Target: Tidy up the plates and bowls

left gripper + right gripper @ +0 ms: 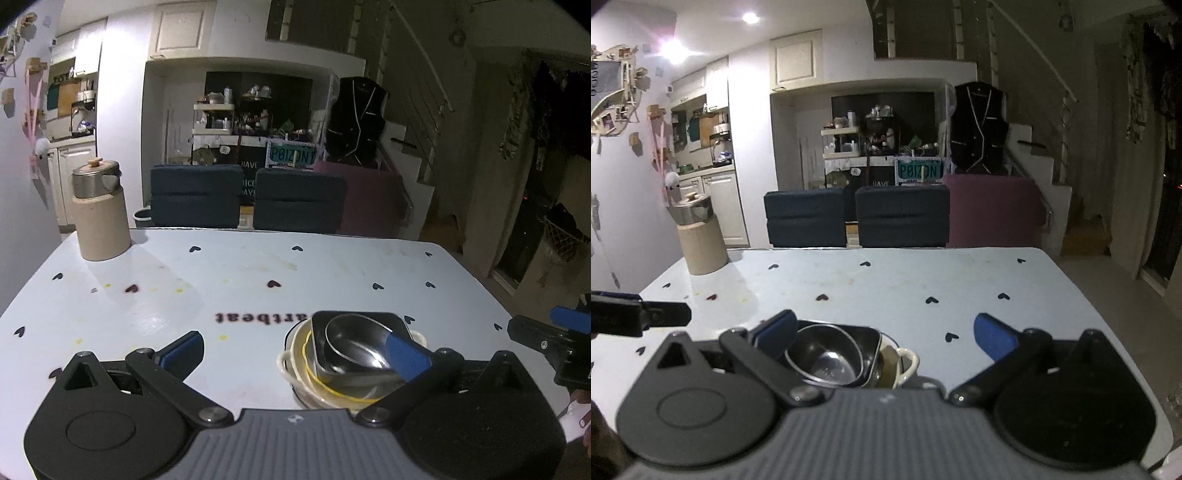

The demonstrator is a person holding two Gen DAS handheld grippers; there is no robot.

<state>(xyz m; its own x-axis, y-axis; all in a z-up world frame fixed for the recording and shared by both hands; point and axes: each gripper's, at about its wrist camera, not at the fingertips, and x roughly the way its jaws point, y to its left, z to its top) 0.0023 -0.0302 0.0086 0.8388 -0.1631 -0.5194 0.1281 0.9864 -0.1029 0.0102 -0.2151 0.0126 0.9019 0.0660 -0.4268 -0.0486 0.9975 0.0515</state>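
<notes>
Several dishes sit nested in one stack (347,365) near the front edge of the tabletop (258,266): a round steel bowl (827,358) inside a squarish dark dish, inside a cream bowl with small handles. Both grippers stand wide and hold nothing; the left gripper (295,350) is just left of the stack, the right gripper (886,343) just right of it. A tan canister (101,218) with a steel lid stands at the far left corner.

The left gripper (295,354) and the right gripper (886,338) both stand wide apart, empty, tilted downward — side by side, blue pads (406,356) facing inward.
</notes>
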